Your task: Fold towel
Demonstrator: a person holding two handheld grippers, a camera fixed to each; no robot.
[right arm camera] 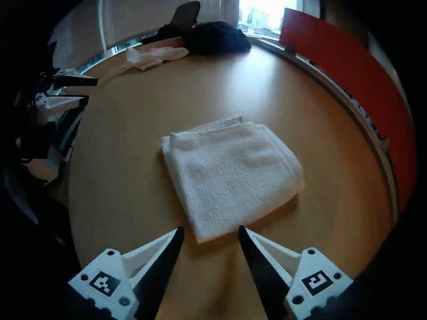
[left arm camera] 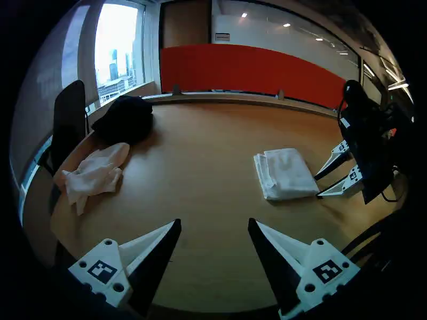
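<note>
The folded towel lies just ahead of the right gripper, whose jaws are spread and empty; the left gripper, likewise spread, is well apart from it. Were only the top layer pinched, the fold could be dragged loose. The layer count cannot be made out.

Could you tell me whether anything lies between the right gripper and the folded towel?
Nothing visible does. The right gripper sits at the near corner of the folded towel on the table; the crumpled cloth lies far beyond.
</note>
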